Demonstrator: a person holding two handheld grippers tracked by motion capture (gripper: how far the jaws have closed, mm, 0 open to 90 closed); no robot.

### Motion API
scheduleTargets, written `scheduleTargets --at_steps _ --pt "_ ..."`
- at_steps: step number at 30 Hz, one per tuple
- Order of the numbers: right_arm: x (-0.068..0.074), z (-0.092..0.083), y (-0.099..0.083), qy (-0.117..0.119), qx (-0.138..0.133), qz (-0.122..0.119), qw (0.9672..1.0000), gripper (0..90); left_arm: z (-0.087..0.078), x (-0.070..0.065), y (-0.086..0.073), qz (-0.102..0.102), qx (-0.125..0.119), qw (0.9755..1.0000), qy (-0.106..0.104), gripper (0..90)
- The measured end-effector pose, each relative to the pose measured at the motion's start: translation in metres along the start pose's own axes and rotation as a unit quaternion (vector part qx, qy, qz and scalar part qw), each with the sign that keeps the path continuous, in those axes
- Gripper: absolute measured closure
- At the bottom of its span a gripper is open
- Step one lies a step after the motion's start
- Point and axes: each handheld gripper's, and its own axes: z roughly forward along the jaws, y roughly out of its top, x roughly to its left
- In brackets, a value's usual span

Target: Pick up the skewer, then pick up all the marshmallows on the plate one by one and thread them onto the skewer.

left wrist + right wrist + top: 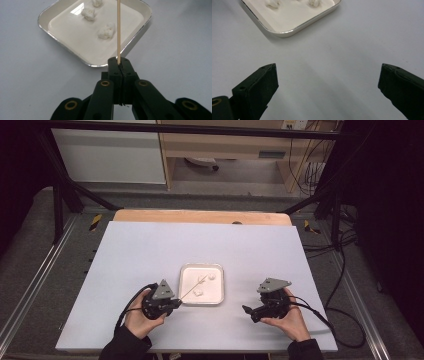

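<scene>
Over the white tray [140, 27], the left hand-held gripper [119, 65] pinches a thin wooden stick [118, 30] near three soft white lumps [106, 31] (the right hand-held gripper [327, 80] is spread wide, holding nothing), and a hard poke could snap it.

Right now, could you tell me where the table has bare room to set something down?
The table is bare between the tray and its far wooden edge, at the far left and right, and between tray and right gripper. It is crowded where the left gripper holds a skewer over the tray's white lumps.
</scene>
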Motion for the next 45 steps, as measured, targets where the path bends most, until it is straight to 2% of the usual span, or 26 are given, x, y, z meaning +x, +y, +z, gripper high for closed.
scheduleTargets --at_steps 1,2,3,4,7,16,24,31,37,42,45 --pt "0.0 0.0 0.001 0.003 -0.003 0.007 1.0 2.8 -0.002 0.002 -0.004 -0.004 -0.003 1.0 0.002 88.6" --pt "0.0 0.0 0.001 0.004 -0.003 0.014 0.9999 2.2 -0.004 0.002 -0.008 -0.019 0.001 0.9998 0.001 88.6" --pt "0.0 0.001 0.002 0.006 -0.006 0.022 0.9997 2.0 -0.005 0.006 -0.011 -0.015 -0.01 0.9998 0.003 88.6" --pt "0.0 0.001 0.003 0.007 -0.008 0.027 0.9996 1.3 -0.006 0.007 -0.014 -0.02 -0.017 0.9997 -0.002 88.6" --pt "0.002 0.003 0.01 0.016 -0.012 0.041 0.999 0.8 -0.012 0.011 -0.021 -0.028 -0.022 0.9993 0.011 88.6" --pt "0.008 0.013 0.033 0.03 -0.03 0.052 0.9977 0.8 -0.023 0.016 -0.039 -0.041 -0.048 0.9977 0.022 88.6" --pt "0.01 0.026 0.05 0.023 -0.032 0.062 0.9973 0.8 -0.03 0.018 -0.052 -0.056 -0.06 0.9964 0.021 88.6" --pt "0.008 0.04 0.064 0.019 -0.036 0.068 0.9969 0.9 -0.033 0.02 -0.056 -0.061 -0.069 0.9956 0.013 88.6" --pt "0.009 0.052 0.077 0.025 -0.035 0.07 0.9966 1.7 -0.031 0.02 -0.057 -0.064 -0.072 0.9953 0.01 88.6" --pt "0.01 0.066 0.088 0.028 -0.036 0.071 0.9964 4.1 -0.03 0.02 -0.057 -0.067 -0.073 0.9951 0.011 88.6" --pt "0.01 0.076 0.094 0.027 -0.034 0.07 0.9966 8.7 -0.03 0.02 -0.057 -0.067 -0.074 0.995 0.009 88.6"
